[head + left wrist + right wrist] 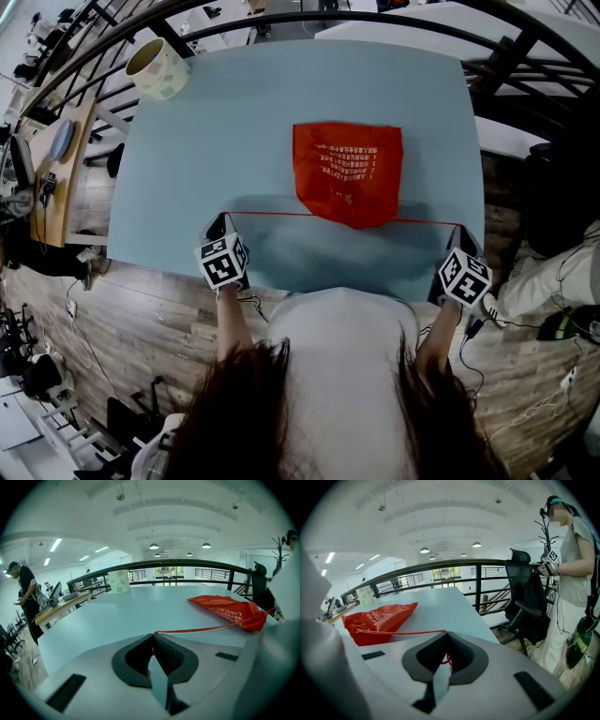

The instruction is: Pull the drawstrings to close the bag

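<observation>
An orange-red drawstring bag (348,173) lies flat in the middle of the pale blue table (234,131), its mouth bunched at the near end. Its thin red drawstring (281,215) runs taut in a straight line from left to right along the near side. My left gripper (222,223) is shut on the string's left end and my right gripper (457,234) on its right end. In the left gripper view the jaws (152,635) pinch the string (197,629), which leads right to the bag (229,610). From the right gripper (446,634) the string (408,632) leads left to the bag (377,617).
A pale paper roll (157,67) stands at the table's far left corner. A dark curved railing (525,47) runs behind the table. A black office chair (525,602) and a standing person (576,573) are off the right side; another person (23,592) stands at the far left.
</observation>
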